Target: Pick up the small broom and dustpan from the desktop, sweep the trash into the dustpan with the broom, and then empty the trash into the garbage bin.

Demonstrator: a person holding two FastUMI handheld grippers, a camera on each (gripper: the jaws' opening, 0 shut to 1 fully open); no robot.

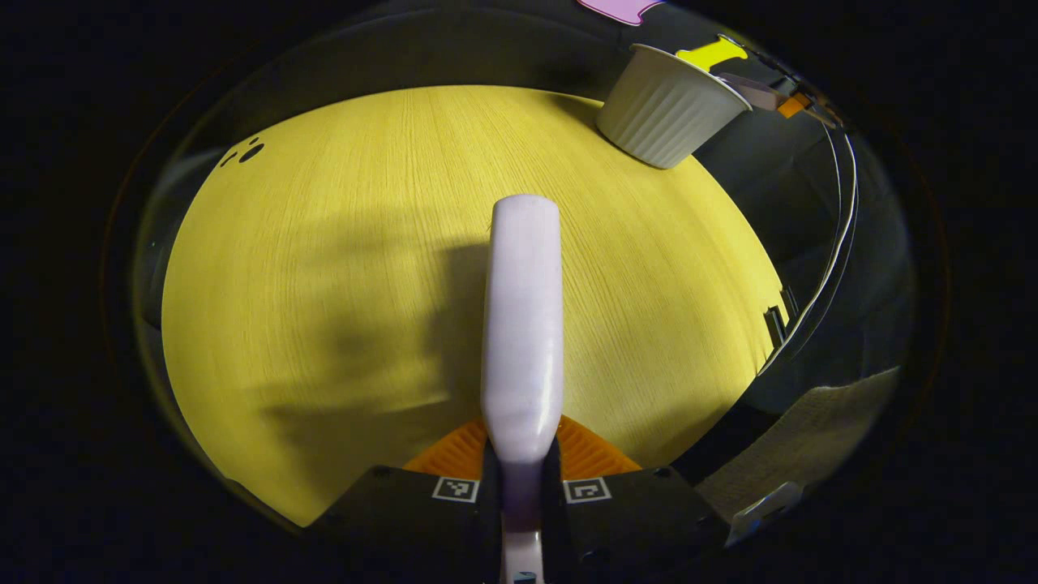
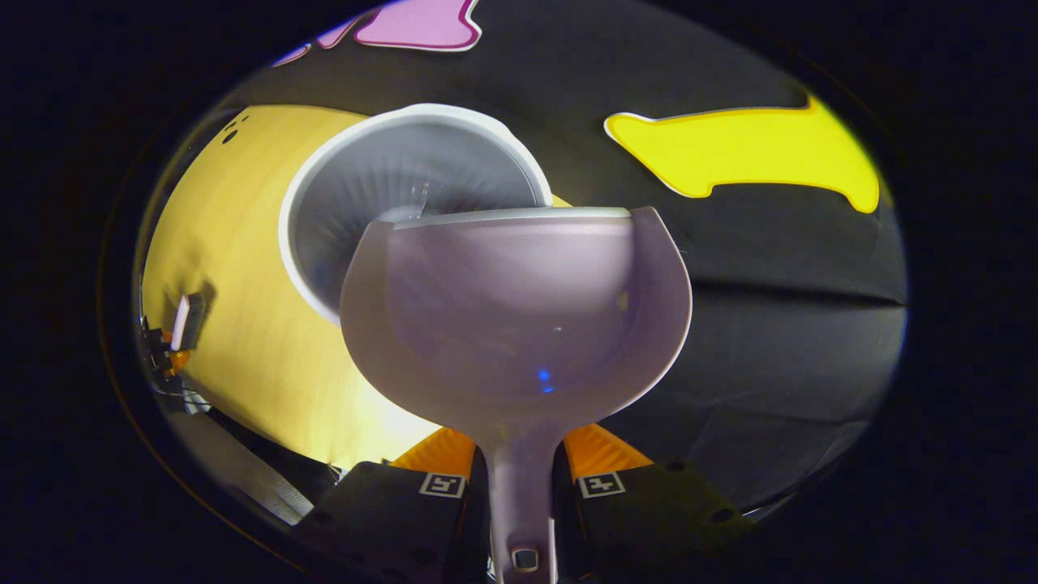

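Our right hand-held gripper (image 2: pixel 519 487) is clamped on the handle of the dustpan (image 2: pixel 519 324), tipped over the open white garbage bin (image 2: pixel 324 203) at the bench (image 2: pixel 235 324) edge. Our left hand-held gripper (image 1: pixel 523 487) pinches the broom (image 1: pixel 523 324) above the yellow bench.

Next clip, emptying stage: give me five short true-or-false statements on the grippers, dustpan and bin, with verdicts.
1. The right gripper grips the dustpan by its handle. True.
2. The dustpan's front edge is at the white ribbed garbage bin. True.
3. The left gripper is open. False: it is shut on the broom handle.
4. The bin lies tipped over. False: it stands upright on the yellow desktop.
5. Trash litters the dustpan. False: its inside looks bare.
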